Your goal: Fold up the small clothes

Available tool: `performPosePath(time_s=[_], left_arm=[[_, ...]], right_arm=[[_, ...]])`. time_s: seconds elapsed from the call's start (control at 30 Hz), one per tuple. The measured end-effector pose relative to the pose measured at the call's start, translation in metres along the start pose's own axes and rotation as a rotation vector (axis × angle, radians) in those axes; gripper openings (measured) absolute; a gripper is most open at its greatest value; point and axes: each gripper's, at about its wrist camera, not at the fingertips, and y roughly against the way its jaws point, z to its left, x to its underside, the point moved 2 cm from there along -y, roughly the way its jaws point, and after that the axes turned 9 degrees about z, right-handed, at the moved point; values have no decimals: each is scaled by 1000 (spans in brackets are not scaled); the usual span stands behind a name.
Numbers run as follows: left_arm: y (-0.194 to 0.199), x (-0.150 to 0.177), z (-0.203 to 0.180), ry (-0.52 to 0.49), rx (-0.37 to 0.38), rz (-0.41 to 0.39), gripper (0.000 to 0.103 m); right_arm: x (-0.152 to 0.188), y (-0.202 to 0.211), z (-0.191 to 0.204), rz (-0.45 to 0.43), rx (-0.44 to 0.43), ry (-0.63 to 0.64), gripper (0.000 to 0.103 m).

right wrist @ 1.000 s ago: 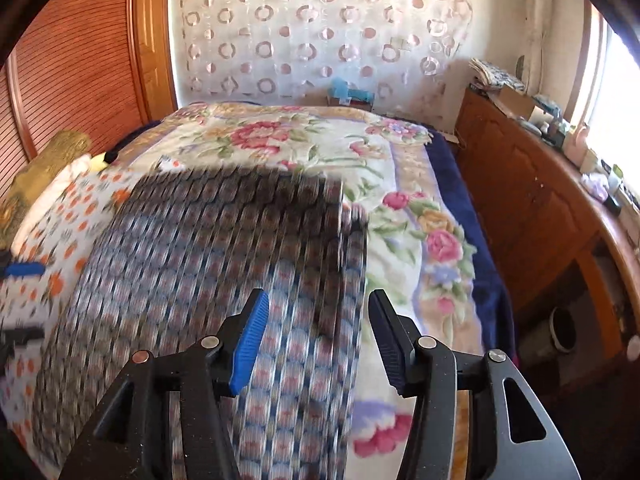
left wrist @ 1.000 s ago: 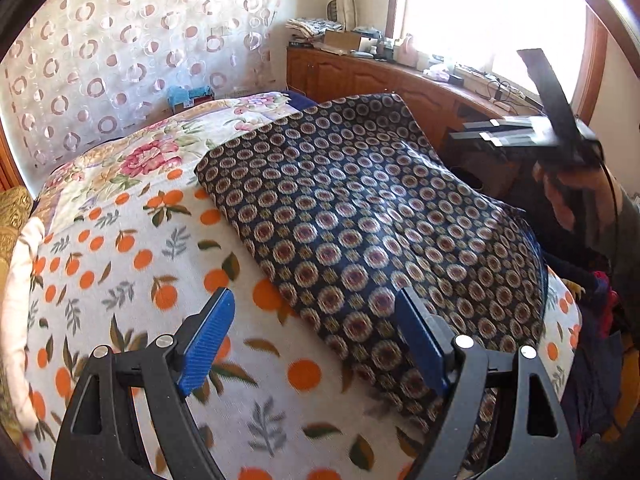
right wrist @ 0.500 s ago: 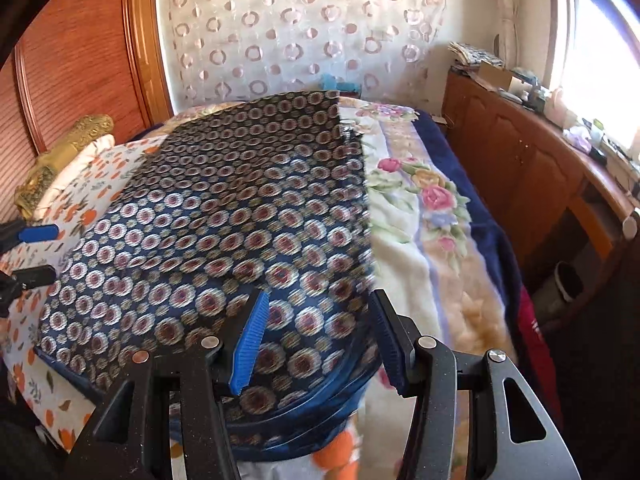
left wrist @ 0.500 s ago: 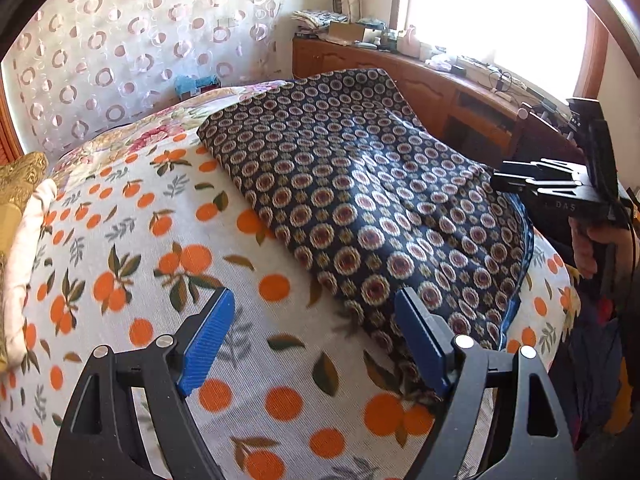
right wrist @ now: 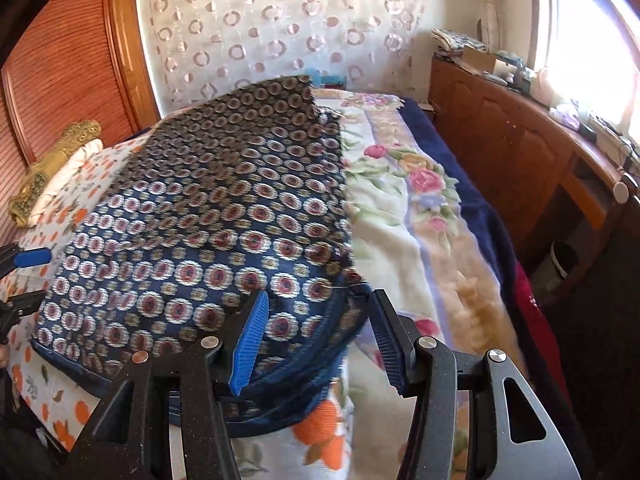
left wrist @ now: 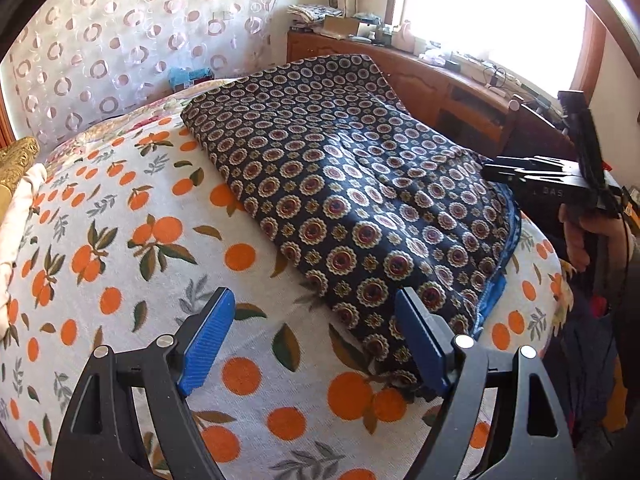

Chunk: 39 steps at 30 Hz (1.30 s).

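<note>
Patterned cloth [left wrist: 352, 184] flat on bed [left wrist: 120, 260], frame center. Left gripper [left wrist: 316, 340] released, empty, at near corner; right gripper [right wrist: 316, 340] released over near hem. Pinch both near corners evenly, lift together, fold away.

Pale letters reading "DAS" are showing on the side of the black right gripper [left wrist: 496, 170]; nothing else is reading clearly.
</note>
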Motion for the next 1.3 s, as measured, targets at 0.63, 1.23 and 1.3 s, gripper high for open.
performPosePath(time_s=[0.63,1.23,1.3], left_arm=[[-4,11,-27,-40,37,31,70],[0,17,-29,-34,63,32,53],[0,16,-28,-36,60,32,53]], right_arm=[[5,-10,-17,67,-142,-111,57],[16,14,-9,20,-101,-33,8],[17,22,-7,-16,-99,-28,6]])
